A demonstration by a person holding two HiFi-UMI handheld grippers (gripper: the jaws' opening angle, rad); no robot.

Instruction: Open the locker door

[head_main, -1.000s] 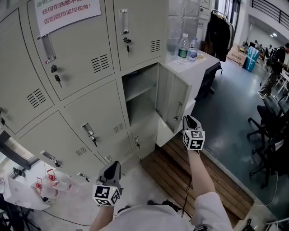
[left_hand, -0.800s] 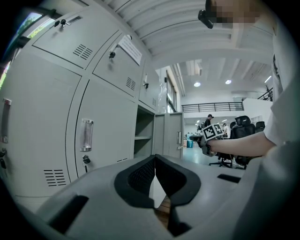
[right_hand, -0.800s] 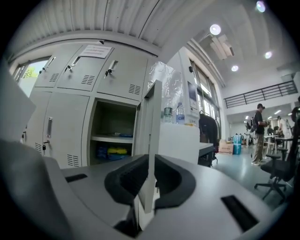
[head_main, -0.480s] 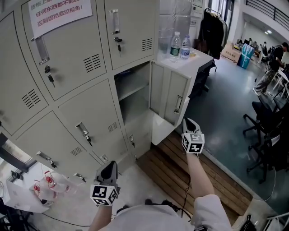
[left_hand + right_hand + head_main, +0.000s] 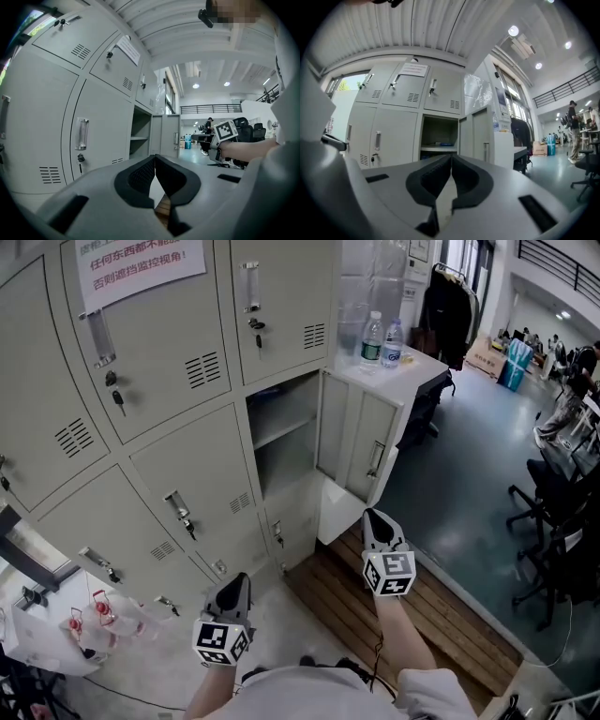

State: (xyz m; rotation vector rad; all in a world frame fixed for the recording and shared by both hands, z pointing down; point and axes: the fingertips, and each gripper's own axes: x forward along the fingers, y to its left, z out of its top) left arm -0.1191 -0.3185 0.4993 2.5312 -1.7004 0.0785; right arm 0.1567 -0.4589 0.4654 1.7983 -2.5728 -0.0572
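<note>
1. The grey metal locker door (image 5: 361, 442) is standing open.
2. The right gripper (image 5: 374, 519), jaws pressed together and empty, is hovering below that door.
3. The left gripper (image 5: 236, 585), likewise closed, is hanging lower-left of it.

Free way into the compartment (image 5: 284, 468), frame centre
Locker door (image 5: 361, 448) stands swung right toward the desk (image 5: 417, 371); a shelf (image 5: 286, 432) splits the opening (lower half roomier).

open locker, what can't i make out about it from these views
- Inside the open locker, the part below the shelf: mostly hidden behind the right tool's own body in the right gripper view.
- The blue thing on that shelf: too small to name.
- The notice on an upper door: cut off by the head view's top edge.
</note>
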